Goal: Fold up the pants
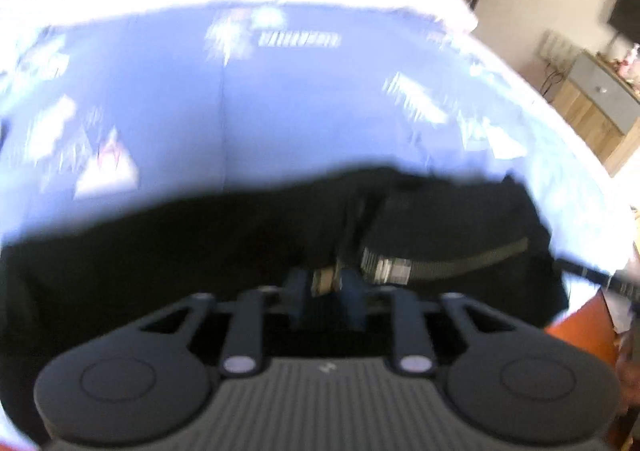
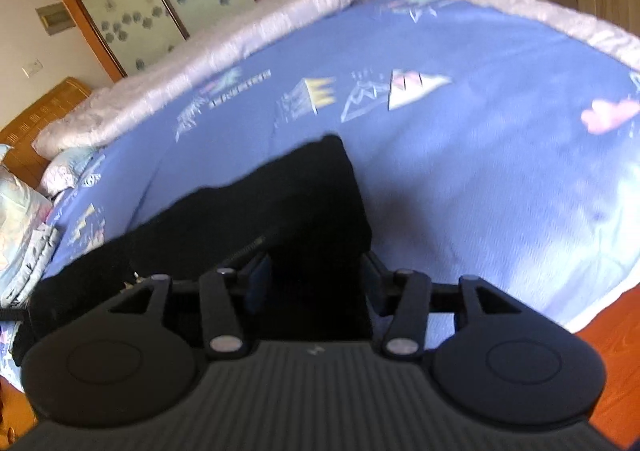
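Note:
Black pants (image 1: 160,243) lie on a blue patterned bedsheet (image 1: 280,111), near its front edge. A dark belt (image 1: 460,257) with a metal buckle runs across the waist to the right. My left gripper (image 1: 325,293) sits low over the waist. Its jaws stand a little apart with a small brass-coloured belt piece (image 1: 326,283) between them, and a thin gap shows on each side. In the right wrist view the pants (image 2: 280,203) stretch away to the left. My right gripper (image 2: 316,279) is wide open over their near end, with black cloth below it.
A rolled white quilt (image 2: 240,51) lines the bed's far edge, with pillows (image 2: 20,219) at the left. Wooden floor (image 2: 616,351) shows past the near corner. A cabinet (image 1: 600,99) and a wall TV (image 1: 628,7) stand to the right. Bare sheet (image 2: 480,151) spreads right of the pants.

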`<control>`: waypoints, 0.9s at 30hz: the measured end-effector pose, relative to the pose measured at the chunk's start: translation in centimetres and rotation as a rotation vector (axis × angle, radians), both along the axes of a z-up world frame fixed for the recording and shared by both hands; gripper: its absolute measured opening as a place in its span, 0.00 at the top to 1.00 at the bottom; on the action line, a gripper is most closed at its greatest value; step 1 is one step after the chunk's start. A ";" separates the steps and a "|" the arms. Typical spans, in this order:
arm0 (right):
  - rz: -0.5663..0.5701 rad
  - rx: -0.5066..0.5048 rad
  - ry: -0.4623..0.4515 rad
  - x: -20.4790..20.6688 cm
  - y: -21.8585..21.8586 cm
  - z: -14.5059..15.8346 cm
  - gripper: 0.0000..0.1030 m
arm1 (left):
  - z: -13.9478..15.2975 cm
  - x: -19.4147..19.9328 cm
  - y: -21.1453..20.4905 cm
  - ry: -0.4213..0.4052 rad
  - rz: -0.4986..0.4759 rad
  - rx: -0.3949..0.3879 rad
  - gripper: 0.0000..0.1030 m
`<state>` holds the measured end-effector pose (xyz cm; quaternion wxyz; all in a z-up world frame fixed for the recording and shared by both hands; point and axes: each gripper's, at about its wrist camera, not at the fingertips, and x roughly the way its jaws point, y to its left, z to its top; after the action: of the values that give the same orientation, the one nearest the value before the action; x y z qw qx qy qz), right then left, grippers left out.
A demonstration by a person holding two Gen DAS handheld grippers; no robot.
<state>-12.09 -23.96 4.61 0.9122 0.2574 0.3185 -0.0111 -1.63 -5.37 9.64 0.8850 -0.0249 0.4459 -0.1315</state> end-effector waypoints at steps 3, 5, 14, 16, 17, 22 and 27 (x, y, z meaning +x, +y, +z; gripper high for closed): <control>0.008 0.011 0.028 0.3 -0.3 -1.4 0.48 | 0.4 2.6 -2.6 -0.088 -0.066 0.075 0.53; 0.018 0.027 0.049 0.2 -0.3 -2.0 0.48 | -0.6 4.4 -4.8 -0.095 -0.114 0.133 0.54; -0.025 0.033 0.050 -1.1 -0.9 -1.9 0.47 | -4.0 4.7 -7.6 -0.075 -0.112 0.249 0.95; -0.060 -0.031 -0.017 -1.7 -0.6 -0.9 0.47 | -3.4 4.5 -6.3 -0.084 -0.030 0.222 0.96; -0.063 -0.054 -0.051 -1.9 -0.4 -0.5 0.47 | -3.7 4.8 -5.8 -0.059 -0.004 0.221 0.96; 0.002 -0.055 0.040 0.3 0.9 -2.2 0.46 | -7.6 7.0 -5.0 0.018 0.074 0.332 0.96; 0.026 -0.131 0.048 -0.2 1.6 -1.9 0.46 | -5.0 5.6 -2.8 0.021 0.077 0.200 0.92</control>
<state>-12.32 -22.32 2.71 0.9193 0.1926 0.3421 -0.0265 3.92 -8.22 4.65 0.8827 0.0451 0.4648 -0.0521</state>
